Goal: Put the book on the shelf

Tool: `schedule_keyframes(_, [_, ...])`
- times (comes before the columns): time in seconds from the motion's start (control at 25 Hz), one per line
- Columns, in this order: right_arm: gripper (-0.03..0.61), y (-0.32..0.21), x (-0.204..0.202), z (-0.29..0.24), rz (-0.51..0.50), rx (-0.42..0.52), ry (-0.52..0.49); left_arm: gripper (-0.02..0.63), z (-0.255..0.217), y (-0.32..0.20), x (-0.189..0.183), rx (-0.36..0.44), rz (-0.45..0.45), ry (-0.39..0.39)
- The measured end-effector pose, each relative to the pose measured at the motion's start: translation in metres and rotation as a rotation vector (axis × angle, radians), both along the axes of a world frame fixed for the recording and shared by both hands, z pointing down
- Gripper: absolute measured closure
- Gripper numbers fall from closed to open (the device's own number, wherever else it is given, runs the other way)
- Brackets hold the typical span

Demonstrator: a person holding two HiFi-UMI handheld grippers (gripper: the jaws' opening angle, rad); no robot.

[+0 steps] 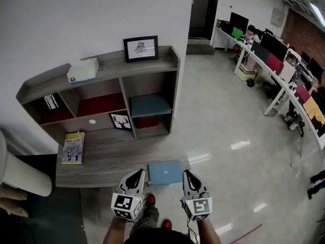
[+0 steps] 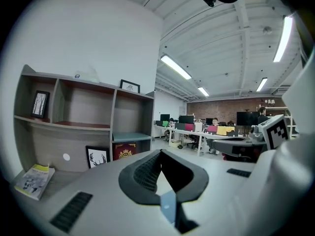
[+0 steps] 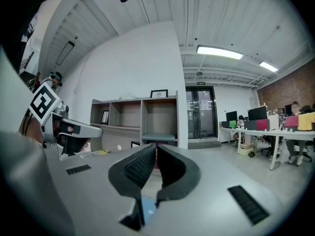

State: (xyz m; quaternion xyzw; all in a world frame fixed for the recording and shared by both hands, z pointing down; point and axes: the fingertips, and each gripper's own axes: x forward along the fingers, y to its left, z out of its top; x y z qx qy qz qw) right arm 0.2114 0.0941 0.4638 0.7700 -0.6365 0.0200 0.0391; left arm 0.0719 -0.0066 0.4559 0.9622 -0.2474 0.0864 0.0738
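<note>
Book [image 1: 165, 173], blue, is sitting flat between the left gripper [image 1: 136, 173] and the right gripper [image 1: 189, 173], both clenched shut, over the shelf's [image 1: 101, 156] low front ledge.

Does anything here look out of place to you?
Yes: the blue book is down by the low front edge of the shelf, between the left gripper and right gripper, not in a compartment. Whether it rests on the floor is unclear.
</note>
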Motion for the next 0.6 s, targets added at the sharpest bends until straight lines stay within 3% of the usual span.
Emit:
schedule_keyframes(0.36, [0.543,0.054,-0.041,0.005,-0.068,-0.013,0.036,0.607,0.005,0.069,-0.043,0.033,-0.052,-0.01])
schedule_keyframes(0.6, [0.543,0.057,-0.059,0.024,-0.106,-0.047,0.051,0.607,0.019,0.078,-0.066,0.029,-0.087,-0.028])
